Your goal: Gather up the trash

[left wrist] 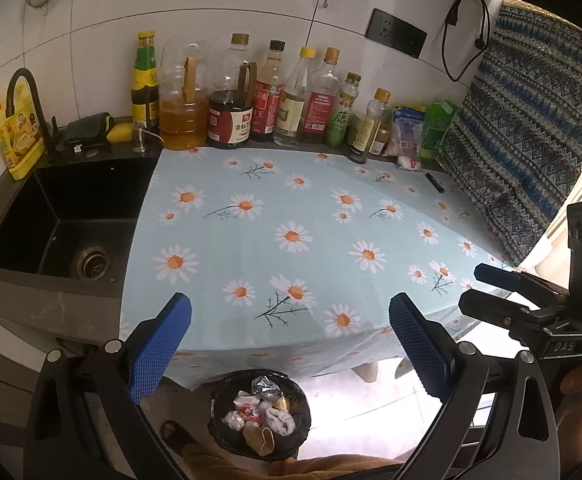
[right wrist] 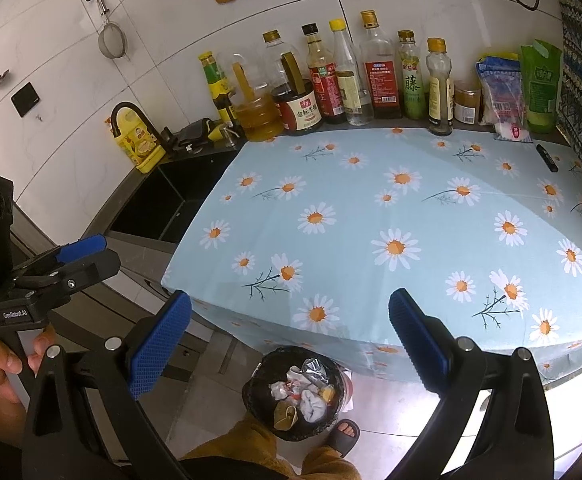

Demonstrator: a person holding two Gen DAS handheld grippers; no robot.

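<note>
Left wrist | daisy cloth [left wrist: 291,208] on counter | sink [left wrist: 63,220] beside | both claws [left wrist: 291,344] [right wrist: 291,344] wide, empty

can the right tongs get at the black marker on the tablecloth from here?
Probably yes. The right tongs are open and hold nothing, and the daisy tablecloth between them and the black marker is bare. The marker lies apart from the bottles, by the far right edge.

Round trash bin [left wrist: 259,416] lined with a black bag, upright on the tiled floor just below the daisy-cloth counter edge, crumpled white paper, a silvery foil wrapper [left wrist: 266,386], a balled white sock-like wad [right wrist: 313,400], a tan scrap heaped inside
</note>
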